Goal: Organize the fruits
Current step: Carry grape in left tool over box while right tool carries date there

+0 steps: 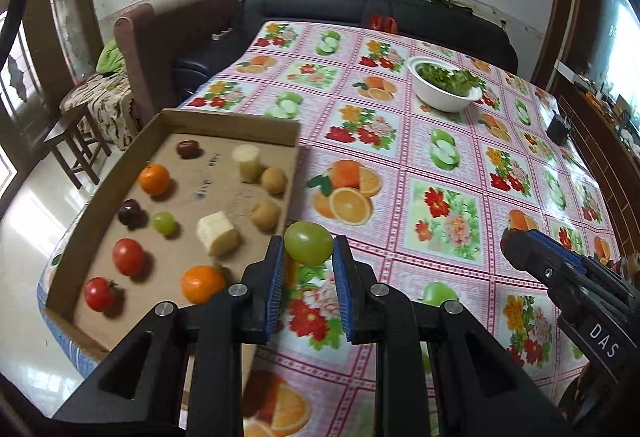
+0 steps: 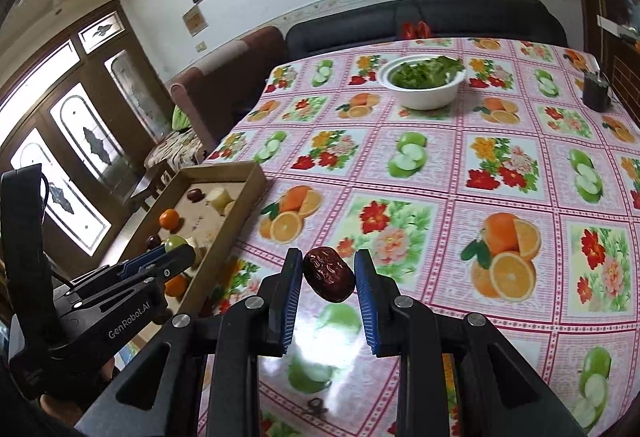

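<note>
My left gripper [image 1: 309, 251] is shut on a green grape [image 1: 309, 242] and holds it above the table, just right of the cardboard tray [image 1: 224, 120]. The tray holds two oranges, two tomatoes, a green grape [image 1: 164, 223], dark dates, brown round fruits and pale fruit chunks. My right gripper [image 2: 328, 271] is shut on a dark red date [image 2: 329, 279] above the tablecloth. The right gripper shows in the left wrist view [image 1: 520, 243]. The left gripper shows in the right wrist view [image 2: 182, 253] with its grape [image 2: 176, 242] beside the tray [image 2: 236, 213].
A white bowl of green leaves [image 1: 446, 84] stands far back on the fruit-print tablecloth [image 1: 440, 197]. A small black object [image 2: 596, 91] sits at the far right edge. A black sofa and a brown chair stand behind the table.
</note>
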The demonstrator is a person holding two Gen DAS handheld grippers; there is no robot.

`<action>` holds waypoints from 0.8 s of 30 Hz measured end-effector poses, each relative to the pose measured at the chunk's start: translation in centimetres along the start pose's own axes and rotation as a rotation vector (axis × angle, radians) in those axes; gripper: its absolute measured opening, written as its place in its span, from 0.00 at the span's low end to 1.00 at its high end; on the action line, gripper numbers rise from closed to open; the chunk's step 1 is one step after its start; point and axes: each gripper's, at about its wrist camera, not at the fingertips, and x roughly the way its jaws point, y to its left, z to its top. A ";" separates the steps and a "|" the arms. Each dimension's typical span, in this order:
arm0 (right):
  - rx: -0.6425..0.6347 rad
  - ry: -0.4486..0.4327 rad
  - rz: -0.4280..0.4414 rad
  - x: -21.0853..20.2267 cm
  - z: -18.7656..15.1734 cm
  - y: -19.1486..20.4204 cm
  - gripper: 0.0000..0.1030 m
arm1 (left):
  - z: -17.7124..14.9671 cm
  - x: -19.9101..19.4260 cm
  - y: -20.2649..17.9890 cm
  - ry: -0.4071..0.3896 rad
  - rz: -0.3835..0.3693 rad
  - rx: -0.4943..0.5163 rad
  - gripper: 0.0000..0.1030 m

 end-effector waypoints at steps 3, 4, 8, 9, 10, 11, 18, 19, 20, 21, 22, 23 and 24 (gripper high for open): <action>-0.017 0.002 0.008 0.0 -0.1 1.0 0.26 | -0.1 -0.3 0.8 -0.007 0.008 -0.014 0.21; -0.024 0.002 0.010 0.0 -0.1 1.4 0.26 | -0.1 -0.5 1.1 -0.011 0.011 -0.019 0.21; -0.049 0.002 0.025 0.0 -0.2 2.7 0.26 | -0.3 -1.2 2.1 -0.029 0.021 -0.029 0.21; -0.058 0.002 0.030 0.0 -0.2 3.2 0.26 | -0.3 -1.4 2.3 -0.034 0.024 -0.030 0.21; -0.065 0.002 0.035 0.0 -0.3 3.6 0.26 | -0.4 -1.6 2.6 -0.040 0.030 -0.033 0.21; -0.071 0.001 0.040 -0.1 -0.3 3.9 0.26 | -0.4 -1.7 2.8 -0.042 0.032 -0.034 0.21; -0.119 -0.002 0.085 -0.1 -0.4 6.2 0.26 | -0.9 -2.6 4.9 -0.064 0.068 -0.050 0.21; -0.126 -0.001 0.092 0.0 -0.4 6.6 0.26 | -0.9 -2.7 5.3 -0.065 0.071 -0.055 0.21; -0.130 0.000 0.100 0.1 -0.4 6.8 0.26 | -1.0 -2.8 5.6 -0.066 0.075 -0.060 0.21; -0.134 0.003 0.108 0.2 -0.3 7.2 0.26 | -1.1 -2.9 6.0 -0.068 0.083 -0.064 0.21; -0.137 0.006 0.112 0.4 -0.3 7.4 0.26 | -1.2 -3.0 6.4 -0.071 0.092 -0.067 0.21; -0.143 0.009 0.117 0.6 -0.2 7.8 0.26 | -1.3 -3.0 6.7 -0.072 0.100 -0.070 0.21; -0.150 0.012 0.123 0.8 -0.1 8.2 0.26 | -1.4 -3.1 7.2 -0.073 0.110 -0.076 0.21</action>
